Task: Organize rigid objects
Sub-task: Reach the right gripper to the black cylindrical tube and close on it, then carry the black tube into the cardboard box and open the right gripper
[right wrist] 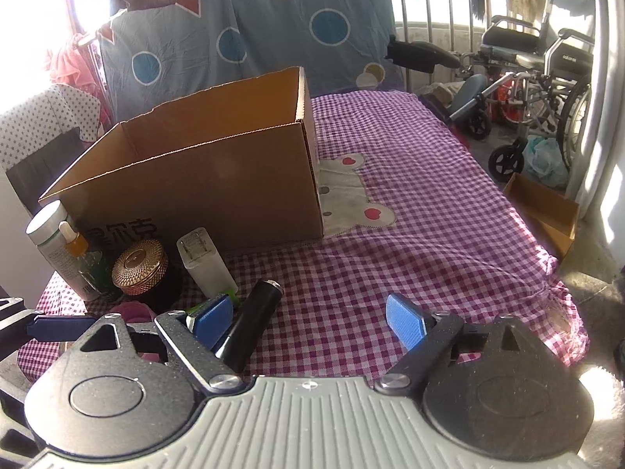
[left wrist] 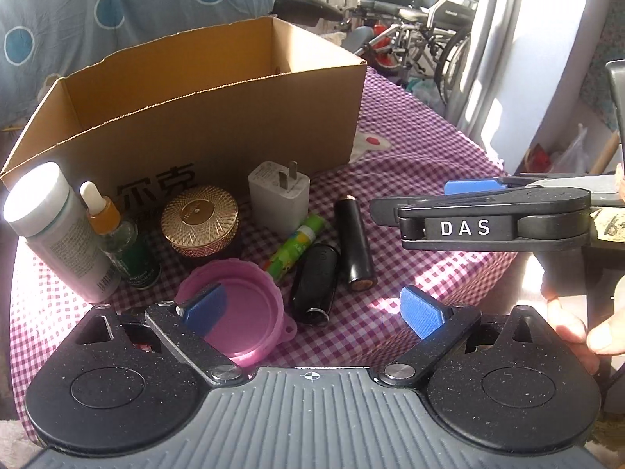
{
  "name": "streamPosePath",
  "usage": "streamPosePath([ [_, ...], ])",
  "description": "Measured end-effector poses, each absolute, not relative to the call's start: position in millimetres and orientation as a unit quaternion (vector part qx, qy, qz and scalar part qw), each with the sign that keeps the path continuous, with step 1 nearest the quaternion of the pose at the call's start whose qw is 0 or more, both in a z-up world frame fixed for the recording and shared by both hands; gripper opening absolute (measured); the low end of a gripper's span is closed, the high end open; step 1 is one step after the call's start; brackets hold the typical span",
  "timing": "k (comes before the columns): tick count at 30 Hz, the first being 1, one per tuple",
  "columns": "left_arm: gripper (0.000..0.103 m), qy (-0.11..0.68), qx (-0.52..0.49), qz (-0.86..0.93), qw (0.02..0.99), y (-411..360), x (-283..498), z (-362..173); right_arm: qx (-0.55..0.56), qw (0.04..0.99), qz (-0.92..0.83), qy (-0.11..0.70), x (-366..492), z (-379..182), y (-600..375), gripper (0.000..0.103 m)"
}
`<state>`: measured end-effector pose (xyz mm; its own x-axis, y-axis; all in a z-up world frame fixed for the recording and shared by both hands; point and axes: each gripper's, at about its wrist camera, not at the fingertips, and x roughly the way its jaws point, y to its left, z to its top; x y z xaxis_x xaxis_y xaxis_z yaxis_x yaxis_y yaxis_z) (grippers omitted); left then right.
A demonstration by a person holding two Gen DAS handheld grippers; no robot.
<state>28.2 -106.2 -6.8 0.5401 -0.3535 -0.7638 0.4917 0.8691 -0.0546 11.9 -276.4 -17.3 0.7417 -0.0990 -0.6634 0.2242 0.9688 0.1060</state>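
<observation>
Left tool (left wrist: 312, 308) gaping, empty, over pink lid (left wrist: 242, 312); right tool (right wrist: 308, 322) gaping, empty; lid nearly hidden there.

This is a lived-in home, in a sunlit room beside a railed balcony or window. A purple checked cloth (right wrist: 429, 234) with a sewn-on bear patch (right wrist: 351, 195) covers the tabletop. A blue sheet with dots and triangles (right wrist: 273, 27) hangs behind it like drying laundry. Folded wheelchairs (right wrist: 547, 90) stand by the metal railing (right wrist: 429, 0), and toiletries sit beside a cardboard box (right wrist: 203, 179).
</observation>
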Motion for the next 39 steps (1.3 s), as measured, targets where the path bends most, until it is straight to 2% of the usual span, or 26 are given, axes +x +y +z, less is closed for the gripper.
streamPosePath([
  [2, 0.091, 0.419, 0.088, -0.245, 0.870, -113, 34, -9, 0.089, 0.923, -0.072, 0.368, 27, -22, -277, 0.068],
  [4, 0.082, 0.426, 0.087, -0.250, 0.865, -116, 35, -11, 0.084, 0.920, -0.053, 0.380, 38, -24, -276, 0.067],
  [6, 0.077, 0.435, 0.082, -0.257, 0.859, -118, 37, -13, 0.076, 0.915, -0.033, 0.395, 48, -27, -272, 0.063],
  [9, 0.072, 0.439, 0.082, -0.263, 0.855, -123, 39, -15, 0.065, 0.908, -0.018, 0.414, 57, -33, -267, 0.053],
  [10, 0.068, 0.440, 0.083, -0.266, 0.854, -125, 40, -16, 0.063, 0.906, -0.015, 0.418, 59, -35, -267, 0.046],
  [12, 0.064, 0.442, 0.085, -0.271, 0.851, -129, 40, -16, 0.063, 0.906, -0.011, 0.418, 58, -37, -268, 0.043],
  [19, 0.062, 0.460, 0.082, -0.307, 0.829, -150, 45, -23, 0.087, 0.903, -0.018, 0.421, 46, -32, -285, 0.028],
  [32, 0.061, 0.471, 0.107, -0.336, 0.809, -195, 53, -33, 0.251, 0.866, -0.008, 0.432, 31, -32, -339, 0.023],
  [39, 0.060, 0.474, 0.134, -0.308, 0.814, -207, 59, -41, 0.288, 0.854, 0.000, 0.433, 24, -34, -348, 0.023],
])
